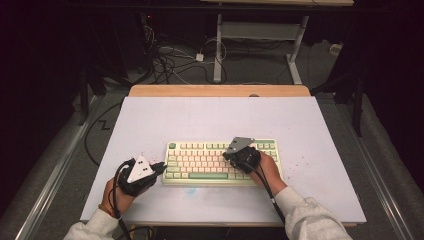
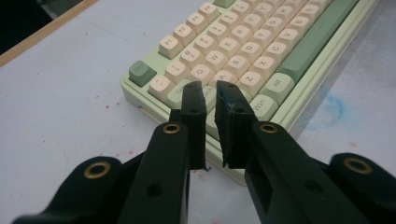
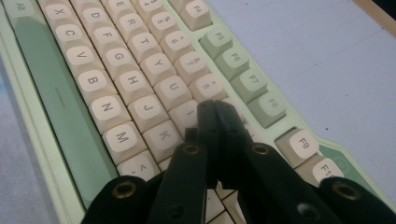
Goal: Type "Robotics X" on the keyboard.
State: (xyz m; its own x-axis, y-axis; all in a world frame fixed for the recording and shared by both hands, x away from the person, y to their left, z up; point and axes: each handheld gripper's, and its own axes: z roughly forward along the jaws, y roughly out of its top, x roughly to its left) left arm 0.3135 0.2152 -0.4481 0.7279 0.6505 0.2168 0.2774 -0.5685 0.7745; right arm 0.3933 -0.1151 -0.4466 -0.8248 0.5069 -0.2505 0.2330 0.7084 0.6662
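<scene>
A pale green keyboard (image 1: 222, 162) with cream keys lies on the white table top (image 1: 215, 120), near its front edge. My left gripper (image 1: 161, 166) sits at the keyboard's left end. In the left gripper view its jaws (image 2: 209, 91) stand a narrow gap apart over the lower-left corner keys of the keyboard (image 2: 243, 51), with nothing between them. My right gripper (image 1: 231, 154) hangs over the right half of the keyboard. In the right gripper view its jaws (image 3: 215, 107) are pressed together just above the cream keys of the keyboard (image 3: 107, 70), near the I key.
A wooden strip (image 1: 220, 90) borders the table's far edge. Beyond it, cables (image 1: 170, 60) lie on the floor by another table's white legs (image 1: 218, 50). Red specks and a faint blue smudge (image 2: 334, 105) mark the white surface.
</scene>
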